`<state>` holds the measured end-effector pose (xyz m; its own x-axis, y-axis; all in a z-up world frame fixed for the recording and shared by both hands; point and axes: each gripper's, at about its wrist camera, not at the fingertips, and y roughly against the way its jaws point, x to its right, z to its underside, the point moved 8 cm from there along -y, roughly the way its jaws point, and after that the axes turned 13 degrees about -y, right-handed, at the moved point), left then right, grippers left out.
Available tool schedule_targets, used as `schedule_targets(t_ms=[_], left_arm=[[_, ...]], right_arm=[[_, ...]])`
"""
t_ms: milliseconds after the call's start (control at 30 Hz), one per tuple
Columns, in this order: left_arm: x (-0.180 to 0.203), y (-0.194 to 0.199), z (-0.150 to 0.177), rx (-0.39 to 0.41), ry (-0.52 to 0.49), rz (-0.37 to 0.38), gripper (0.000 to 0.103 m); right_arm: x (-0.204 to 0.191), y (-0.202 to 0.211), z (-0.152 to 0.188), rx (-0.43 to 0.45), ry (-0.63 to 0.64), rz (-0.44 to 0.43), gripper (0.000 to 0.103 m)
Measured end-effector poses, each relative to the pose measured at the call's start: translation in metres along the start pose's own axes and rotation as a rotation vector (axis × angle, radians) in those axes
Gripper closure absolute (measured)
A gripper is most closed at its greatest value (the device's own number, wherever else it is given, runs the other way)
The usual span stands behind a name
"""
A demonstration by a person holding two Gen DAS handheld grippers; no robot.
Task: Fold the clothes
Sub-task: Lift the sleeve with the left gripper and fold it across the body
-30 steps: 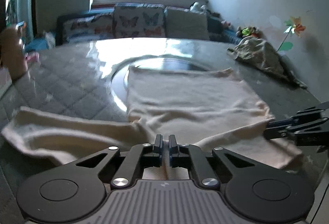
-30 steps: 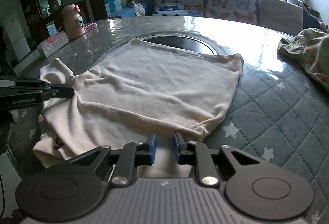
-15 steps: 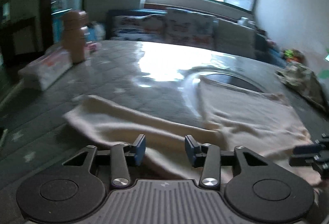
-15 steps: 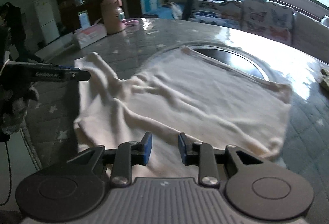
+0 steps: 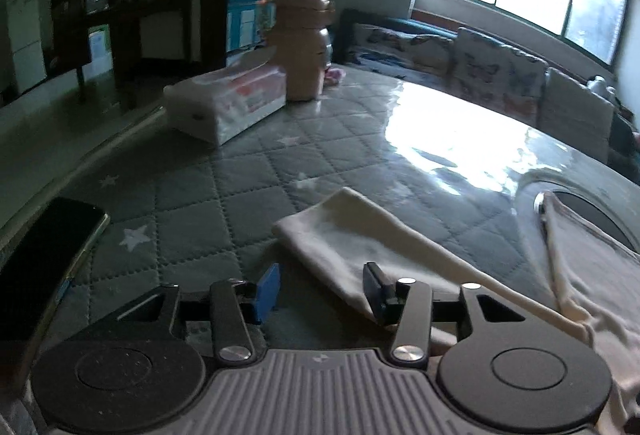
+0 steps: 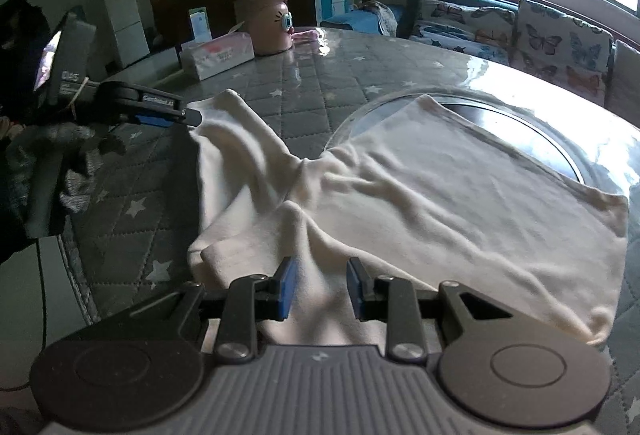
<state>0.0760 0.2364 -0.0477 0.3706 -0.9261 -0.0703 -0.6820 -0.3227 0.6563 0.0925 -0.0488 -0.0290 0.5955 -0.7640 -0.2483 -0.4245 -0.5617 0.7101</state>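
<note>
A cream long-sleeved shirt [image 6: 440, 203] lies spread on the quilted grey table, its body partly over a round glass inset. Its left sleeve [image 5: 360, 235] stretches out toward the table's left side. My left gripper [image 5: 322, 289] is open, its fingers either side of the sleeve's end, just above the cloth. It also shows in the right wrist view [image 6: 176, 115] at the sleeve tip. My right gripper [image 6: 320, 289] is open and empty, low over the shirt's near edge.
A tissue box [image 5: 228, 103] and a pink piggy-shaped bottle [image 5: 306, 47] stand at the far left of the table. A dark phone [image 5: 40, 263] lies near the left edge. A sofa with butterfly cushions [image 6: 540, 35] is behind the table.
Both grippers were shut on the shirt and have opened and let it go. My left gripper swung left to the sleeve's end. The right gripper shifted left along the near edge.
</note>
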Motion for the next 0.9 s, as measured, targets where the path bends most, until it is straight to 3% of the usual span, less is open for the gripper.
schedule_targets(t_ms=[33, 167, 200, 500, 900], left_arm=[[-0.001, -0.002, 0.001, 0.002, -0.002, -0.007, 0.067], [-0.007, -0.008, 0.000, 0.015, 0.001, -0.020, 0.098], [-0.009, -0.007, -0.002, 0.024, 0.008, -0.015, 0.099], [-0.011, 0.043, -0.038, 0.179, 0.029, 0.048, 0.101], [0.011, 0.077, -0.076, 0.289, -0.013, 0.123, 0.101]], right_arm=[[0.000, 0.000, 0.000, 0.000, -0.002, 0.000, 0.076], [0.001, 0.001, -0.001, 0.005, -0.013, 0.001, 0.076], [0.001, 0.000, -0.001, 0.006, -0.015, 0.001, 0.076], [-0.003, -0.010, 0.000, 0.002, -0.008, 0.003, 0.075], [-0.006, -0.009, -0.003, 0.022, 0.009, 0.014, 0.073]])
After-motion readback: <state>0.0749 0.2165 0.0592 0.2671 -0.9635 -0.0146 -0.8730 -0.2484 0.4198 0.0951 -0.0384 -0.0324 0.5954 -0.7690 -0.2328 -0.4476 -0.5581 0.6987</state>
